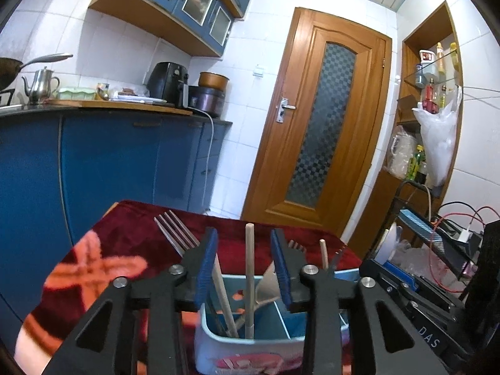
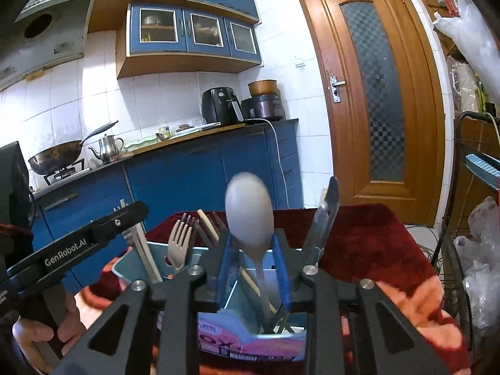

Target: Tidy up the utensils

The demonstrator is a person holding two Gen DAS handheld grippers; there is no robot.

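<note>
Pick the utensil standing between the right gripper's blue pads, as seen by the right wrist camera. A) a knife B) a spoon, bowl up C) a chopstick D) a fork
B: the spoon rises bowl up between the right gripper pads, its handle reaching down into the blue utensil holder.

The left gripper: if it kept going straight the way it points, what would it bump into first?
Probably the wooden chopstick standing in the blue utensil holder, right between the open left gripper fingers; depth is hard to judge.
</note>
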